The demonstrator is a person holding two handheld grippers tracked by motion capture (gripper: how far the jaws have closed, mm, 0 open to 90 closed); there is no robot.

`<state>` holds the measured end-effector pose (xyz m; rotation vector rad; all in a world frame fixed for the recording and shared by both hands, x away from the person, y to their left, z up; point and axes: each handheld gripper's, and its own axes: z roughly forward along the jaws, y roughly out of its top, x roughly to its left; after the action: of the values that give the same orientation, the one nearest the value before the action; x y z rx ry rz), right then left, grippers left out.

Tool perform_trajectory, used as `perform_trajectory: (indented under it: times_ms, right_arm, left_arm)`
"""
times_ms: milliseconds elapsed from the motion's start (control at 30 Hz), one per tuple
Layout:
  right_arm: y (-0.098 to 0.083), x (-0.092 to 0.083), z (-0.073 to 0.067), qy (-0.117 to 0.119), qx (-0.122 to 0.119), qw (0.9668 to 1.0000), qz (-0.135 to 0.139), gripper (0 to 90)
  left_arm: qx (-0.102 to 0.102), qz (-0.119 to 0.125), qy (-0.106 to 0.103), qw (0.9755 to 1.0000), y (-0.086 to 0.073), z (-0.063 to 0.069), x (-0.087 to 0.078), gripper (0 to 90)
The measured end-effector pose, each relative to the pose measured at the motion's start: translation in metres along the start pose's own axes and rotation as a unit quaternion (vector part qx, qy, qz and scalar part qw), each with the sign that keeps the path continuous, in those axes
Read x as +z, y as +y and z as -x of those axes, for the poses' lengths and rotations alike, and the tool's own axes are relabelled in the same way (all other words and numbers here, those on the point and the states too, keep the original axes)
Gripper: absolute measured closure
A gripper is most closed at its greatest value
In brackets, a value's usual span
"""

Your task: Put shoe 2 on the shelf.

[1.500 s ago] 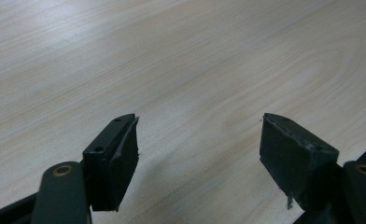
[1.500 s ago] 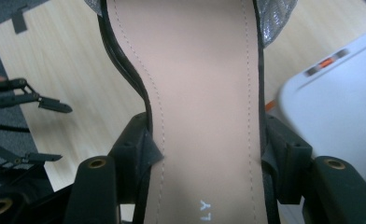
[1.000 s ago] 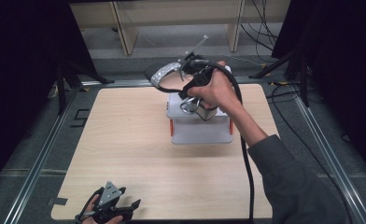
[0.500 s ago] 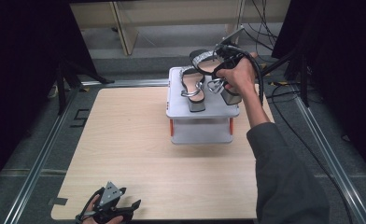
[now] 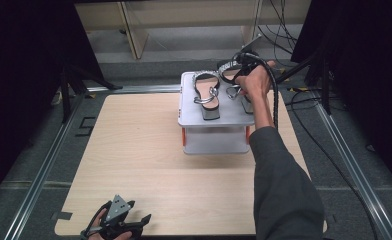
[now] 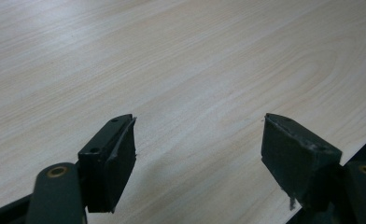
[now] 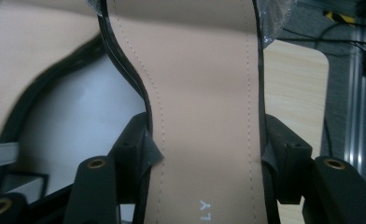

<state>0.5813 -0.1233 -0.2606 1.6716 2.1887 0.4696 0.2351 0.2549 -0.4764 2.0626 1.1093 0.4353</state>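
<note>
Upside-down "YT" on sandal insole, right tongs clamped there; left tongs apart, empty.

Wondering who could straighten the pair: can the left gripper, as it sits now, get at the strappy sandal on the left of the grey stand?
Probably not without travelling. The left gripper sits open at the table's near edge, far from the strappy sandal atop the grey stand. Bare tabletop lies between, nothing blocking.

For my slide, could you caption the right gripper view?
Right gripper clamps the sandal sole over the grey stand.
</note>
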Motion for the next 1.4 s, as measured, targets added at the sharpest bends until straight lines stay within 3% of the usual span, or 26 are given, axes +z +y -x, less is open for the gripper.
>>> perform_trajectory:
  times_ms: [33, 100, 200, 233, 333, 500, 533, 567, 600, 633, 700, 800, 833, 867, 900, 933, 967, 1100, 1167, 1200, 1300, 1400]
  right_arm:
    - [0.001, 0.005, 0.0, 0.0, 0.018, 0.9998, -0.009, 42.7]
    - [0.002, 0.009, 0.0, -0.003, 0.012, 0.9999, -0.007, 42.7]
    - [0.004, 0.012, -0.003, -0.007, 0.031, 0.9993, -0.021, 42.7]
    - [0.004, 0.013, -0.004, -0.011, 0.035, 0.9991, -0.024, 42.7]
    - [0.004, 0.018, -0.006, -0.011, 0.05, 0.9982, -0.032, 42.6]
    - [0.004, 0.028, -0.007, -0.016, 0.05, 0.9981, -0.032, 42.5]
    - [0.004, 0.03, -0.01, -0.014, 0.067, 0.9972, -0.031, 42.3]
    - [0.004, 0.03, -0.013, -0.021, 0.064, 0.9973, -0.03, 42.0]
    - [0.005, 0.03, -0.013, -0.019, 0.058, 0.9976, -0.032, 41.3]
    - [0.005, 0.03, -0.015, -0.017, 0.07, 0.9969, -0.032, 39.9]
    - [0.005, 0.027, -0.016, -0.004, 0.089, 0.9956, -0.029, 36.2]
    - [0.003, 0.021, -0.015, 0.024, 0.097, 0.9945, -0.03, 32.4]
    - [0.003, 0.021, -0.015, 0.024, 0.097, 0.9945, -0.03, 32.4]
    - [0.003, 0.017, -0.017, 0.041, 0.108, 0.9927, -0.033, 29.3]
    - [0.002, 0.016, -0.016, 0.047, 0.104, 0.9928, -0.037, 27.6]
    - [0.002, 0.015, -0.016, 0.057, 0.099, 0.9927, -0.04, 25.0]
    - [0.001, 0.014, -0.017, 0.063, 0.109, 0.9911, -0.044, 24.2]
    - [-0.002, 0.016, -0.019, 0.069, 0.12, 0.9888, -0.055, 19.4]
    - [-0.001, 0.016, -0.016, 0.071, 0.106, 0.9906, -0.049, 19.0]
    - [-0.001, 0.014, -0.019, 0.075, 0.129, 0.9875, -0.051, 19.8]
    - [-0.001, 0.012, -0.015, 0.07, 0.111, 0.9905, -0.042, 21.4]
    - [0.001, 0.005, -0.01, 0.067, 0.115, 0.991, -0.01, 25.8]
  left_arm:
    - [-0.007, 0.005, 0.0, 1.0, 0.0, 0.001, 0.001, 26.1]
    - [-0.003, 0.006, -0.001, 1.0, 0.0, 0.0, 0.002, 26.0]
    - [0.01, -0.008, 0.002, 0.9999, 0.0, -0.001, 0.001, 26.1]
    - [0.003, -0.004, 0.001, 1.0, 0.0, 0.0, 0.002, 26.1]
    - [0.006, -0.006, 0.002, 1.0, 0.0, 0.001, 0.001, 26.2]
    - [0.002, -0.001, -0.003, 1.0, 0.0, 0.001, 0.001, 26.1]
    - [0.008, -0.006, 0.003, 0.9999, 0.0, 0.0, 0.001, 26.2]
    - [0.007, -0.006, 0.003, 1.0, 0.0, 0.001, 0.001, 26.2]
    - [-0.004, 0.003, -0.003, 1.0, 0.0, 0.002, 0.001, 26.2]
    - [-0.004, 0.002, -0.003, 1.0, 0.0, 0.002, 0.001, 26.2]
    - [0.009, -0.005, 0.004, 0.9999, 0.0, 0.0, 0.001, 26.2]
    - [0.007, -0.003, 0.002, 1.0, 0.0, 0.001, 0.002, 26.2]
    - [0.007, -0.003, 0.002, 1.0, 0.0, 0.001, 0.002, 26.2]
    - [0.009, -0.008, 0.001, 0.9999, 0.001, 0.002, 0.002, 26.2]
    - [0.007, -0.003, -0.005, 1.0, 0.001, 0.003, 0.002, 26.2]
    - [0.015, -0.009, 0.002, 0.9999, 0.001, 0.002, 0.002, 26.2]
    - [0.015, -0.008, 0.002, 0.9999, 0.001, 0.002, 0.002, 26.2]
    - [0.01, -0.004, -0.003, 0.9999, 0.0, 0.002, 0.002, 26.3]
    - [0.003, 0.0, -0.006, 1.0, 0.0, 0.003, 0.003, 26.3]
    - [0.008, -0.004, -0.006, 0.9999, 0.001, 0.003, 0.002, 26.3]
    - [0.007, -0.003, -0.002, 1.0, 0.0, 0.003, 0.002, 26.3]
    - [-0.001, 0.002, -0.003, 1.0, 0.0, 0.003, 0.002, 26.3]
